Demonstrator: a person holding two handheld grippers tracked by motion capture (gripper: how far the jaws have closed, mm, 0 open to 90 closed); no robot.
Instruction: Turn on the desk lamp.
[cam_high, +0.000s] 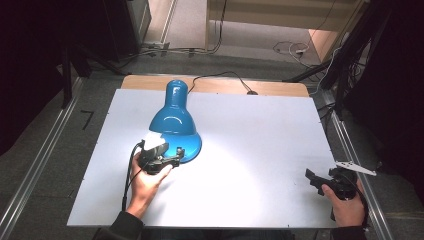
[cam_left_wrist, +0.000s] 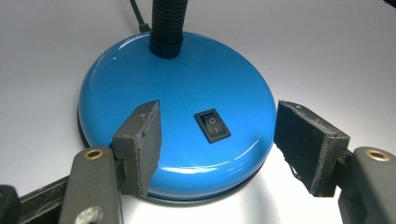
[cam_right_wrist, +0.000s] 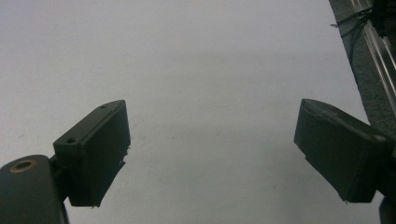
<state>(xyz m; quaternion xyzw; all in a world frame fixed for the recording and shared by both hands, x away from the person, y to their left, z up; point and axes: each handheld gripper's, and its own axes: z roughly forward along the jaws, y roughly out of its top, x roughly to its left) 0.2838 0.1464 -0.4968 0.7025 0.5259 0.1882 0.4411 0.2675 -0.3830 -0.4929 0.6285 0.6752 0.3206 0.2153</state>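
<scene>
Your left claw (cam_left_wrist: 217, 149) gapes wide around the blue lamp base (cam_left_wrist: 177, 93), its switch (cam_left_wrist: 212, 125) between the jaws. Your right claw (cam_right_wrist: 210, 154) hangs open over bare tabletop (cam_right_wrist: 187, 56), well apart.

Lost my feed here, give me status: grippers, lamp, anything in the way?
Left gripper open, fingers straddling lamp base, switch between them. Right gripper open, idle over table. Nothing in the way.

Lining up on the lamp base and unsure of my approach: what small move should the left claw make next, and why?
Probably ease the left claw forward and down so one pad can press the rocker switch. The jaws stand open astride the blue lamp base, with the switch between them and untouched.
</scene>
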